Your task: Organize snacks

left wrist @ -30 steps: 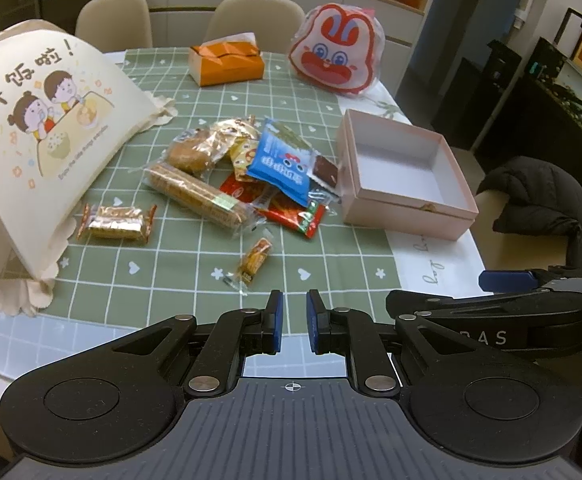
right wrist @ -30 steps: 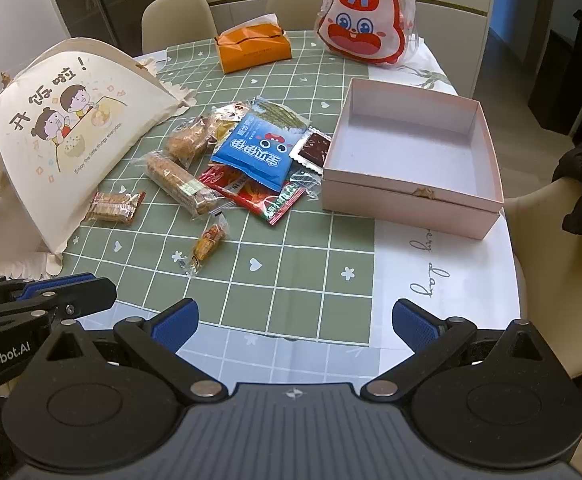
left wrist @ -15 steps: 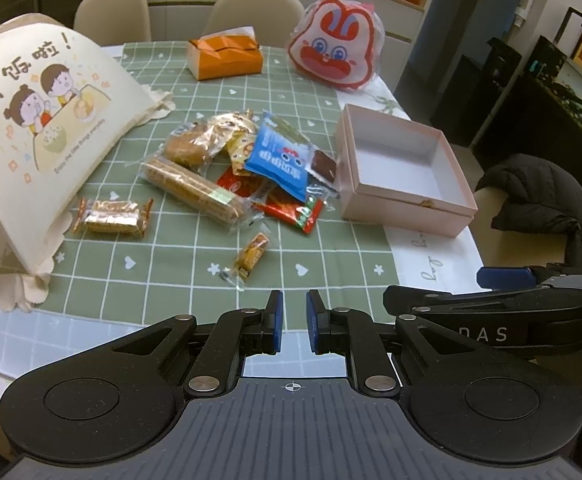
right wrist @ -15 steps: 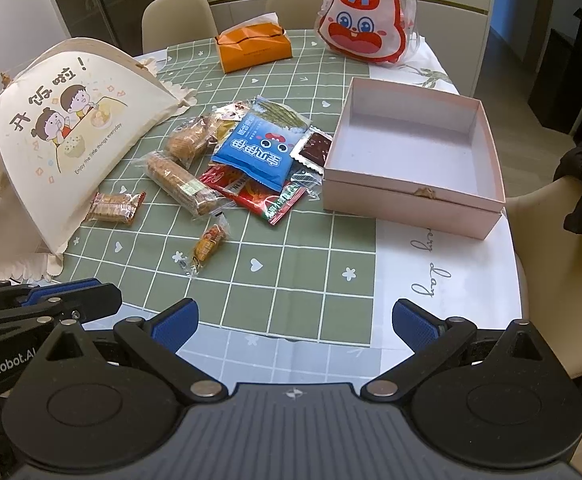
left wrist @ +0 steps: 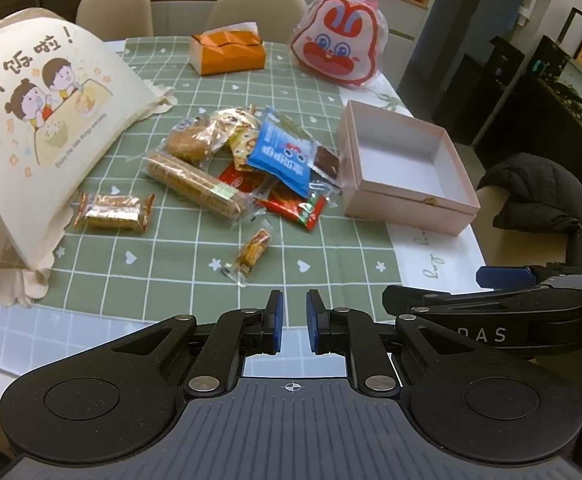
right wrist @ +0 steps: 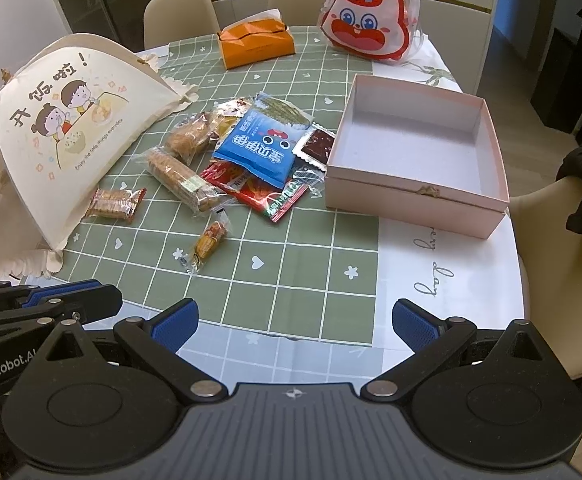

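Snacks lie in a loose pile on the green checked tablecloth (right wrist: 291, 280), and the pink box (right wrist: 419, 152) serves as the landmark for all of them. A blue packet (right wrist: 261, 148) lies on top of the pile, just left of the box, and a small dark packet (right wrist: 317, 146) sits between the blue packet and the left wall of the box, very close to it. A red packet (right wrist: 267, 194) lies partly under the blue one, also left of the box. Further left of the box are a long clear pack of biscuits (right wrist: 181, 180) and a wrapped bun (right wrist: 189, 138). A small orange candy (right wrist: 211, 240) lies alone, left of the box and nearer to the cameras, and a shiny wafer pack (right wrist: 115, 203) is the farthest left, next to the cream food cover (right wrist: 59, 120). The box is open, with nothing inside. Behind the box stand a rabbit-shaped bag (right wrist: 365, 20) and an orange tissue box (right wrist: 257, 42). The left gripper (left wrist: 291, 320) has its blue pads almost pressed together, with nothing between them, and it hangs over the near edge of the table. The right gripper (right wrist: 293, 322) has its jaws spread wide and holds nothing.
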